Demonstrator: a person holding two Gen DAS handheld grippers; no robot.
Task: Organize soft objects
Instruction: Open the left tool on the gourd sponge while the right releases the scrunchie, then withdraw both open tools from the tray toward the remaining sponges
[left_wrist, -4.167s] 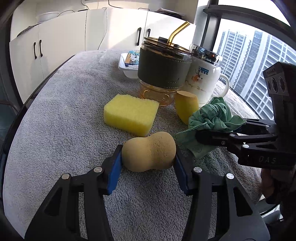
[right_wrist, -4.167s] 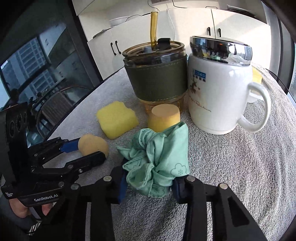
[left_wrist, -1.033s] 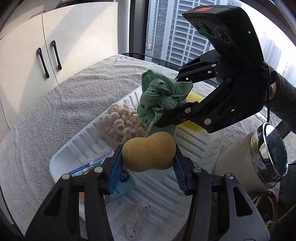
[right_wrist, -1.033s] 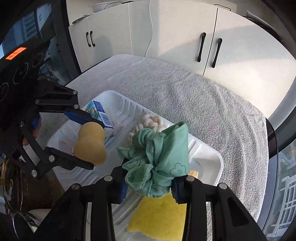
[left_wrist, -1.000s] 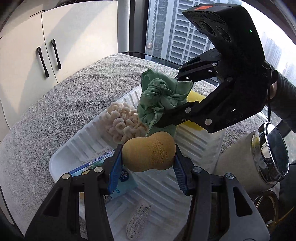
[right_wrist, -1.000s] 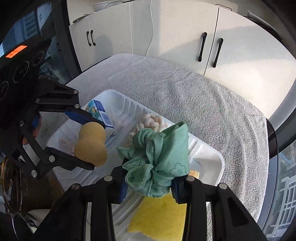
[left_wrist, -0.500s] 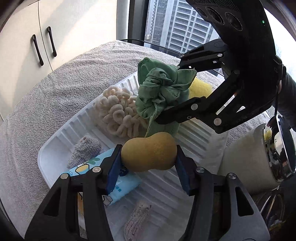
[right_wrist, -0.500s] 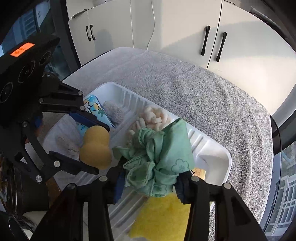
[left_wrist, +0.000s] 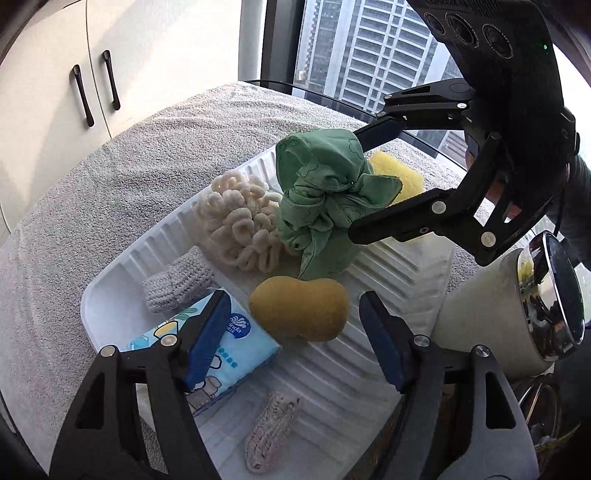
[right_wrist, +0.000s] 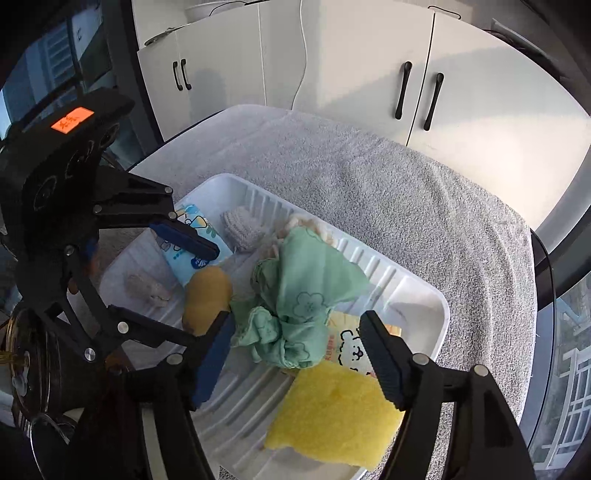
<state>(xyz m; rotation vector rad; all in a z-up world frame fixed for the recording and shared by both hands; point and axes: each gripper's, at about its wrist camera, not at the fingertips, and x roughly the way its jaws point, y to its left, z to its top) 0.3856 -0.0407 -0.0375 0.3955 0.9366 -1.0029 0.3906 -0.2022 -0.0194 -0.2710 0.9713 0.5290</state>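
Left wrist, sponge released, tray

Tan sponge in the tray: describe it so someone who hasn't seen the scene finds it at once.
Start at the white ribbed tray on the grey towel. Near its middle, just below the bunched green cloth and right of the blue tissue pack, lies the tan sponge. It is the only smooth, peanut-shaped piece there, pinched at the waist; its neighbours are knitted, looped or crumpled.
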